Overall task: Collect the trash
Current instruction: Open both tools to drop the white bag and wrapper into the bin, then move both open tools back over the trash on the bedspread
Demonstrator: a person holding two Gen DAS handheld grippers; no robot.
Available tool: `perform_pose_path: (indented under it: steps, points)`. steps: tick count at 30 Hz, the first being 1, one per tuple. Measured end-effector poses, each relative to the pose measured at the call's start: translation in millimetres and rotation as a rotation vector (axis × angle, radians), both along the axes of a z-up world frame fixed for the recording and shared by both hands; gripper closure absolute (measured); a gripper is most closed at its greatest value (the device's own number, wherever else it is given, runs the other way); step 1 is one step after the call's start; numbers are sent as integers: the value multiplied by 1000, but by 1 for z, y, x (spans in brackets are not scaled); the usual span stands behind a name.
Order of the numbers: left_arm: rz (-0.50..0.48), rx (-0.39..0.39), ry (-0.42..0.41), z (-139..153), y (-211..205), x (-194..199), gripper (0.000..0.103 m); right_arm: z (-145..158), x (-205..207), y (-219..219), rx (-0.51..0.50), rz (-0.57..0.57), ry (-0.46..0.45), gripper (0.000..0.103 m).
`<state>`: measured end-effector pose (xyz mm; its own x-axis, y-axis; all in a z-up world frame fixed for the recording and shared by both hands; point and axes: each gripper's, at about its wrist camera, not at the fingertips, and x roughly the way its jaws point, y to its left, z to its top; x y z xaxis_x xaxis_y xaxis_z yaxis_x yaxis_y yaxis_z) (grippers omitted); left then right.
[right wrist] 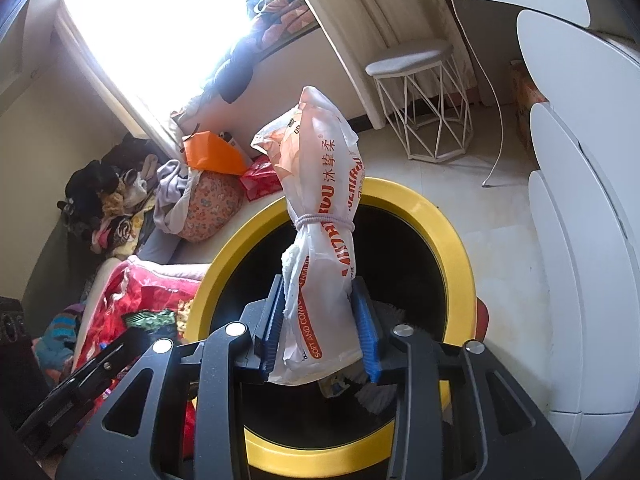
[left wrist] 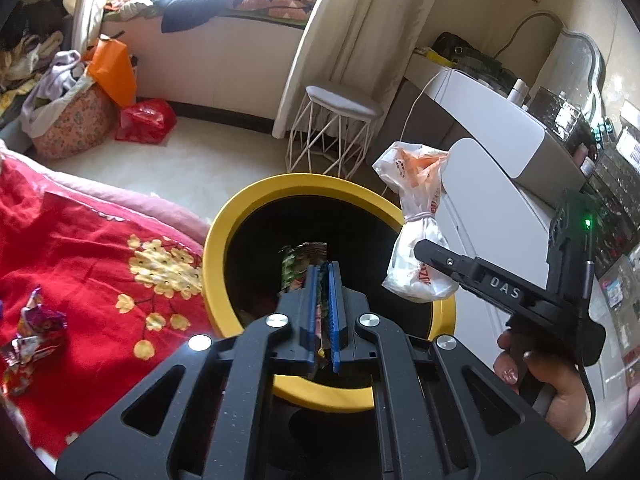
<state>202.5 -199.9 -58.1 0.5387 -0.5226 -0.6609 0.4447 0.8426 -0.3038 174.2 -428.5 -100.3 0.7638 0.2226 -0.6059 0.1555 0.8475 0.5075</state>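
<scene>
A round bin with a yellow rim and a dark inside stands on the floor by the bed. My left gripper hangs over its mouth, shut on a crumpled green and multicoloured snack wrapper. To the right, my right gripper, held by a person's hand, is shut on a white and orange plastic bag tied with a band. In the right wrist view that bag stands upright between the blue pads of the right gripper, above the bin's rim.
Another crumpled wrapper lies on the red flowered blanket at left. A white wire stool stands behind the bin, a white dresser to its right. Bags and clothes are piled at the far left.
</scene>
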Motion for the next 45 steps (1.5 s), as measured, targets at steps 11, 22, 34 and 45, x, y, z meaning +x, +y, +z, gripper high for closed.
perform_pose_path:
  steps: [11, 22, 34, 45]
  points:
    - [56, -21, -27, 11, 9, -1, 27, 8, -6, -8, -10, -46, -28, 48]
    - [134, -9, -75, 23, 33, -19, 11, 22, -14, 7, -126, -72, -77, 28]
    - [198, -16, -118, 35, 64, -38, 11, 35, -17, 29, -168, -54, -114, 23]
    - [247, -21, -142, 41, 92, -50, 11, 45, -21, 49, -203, -15, -140, 21]
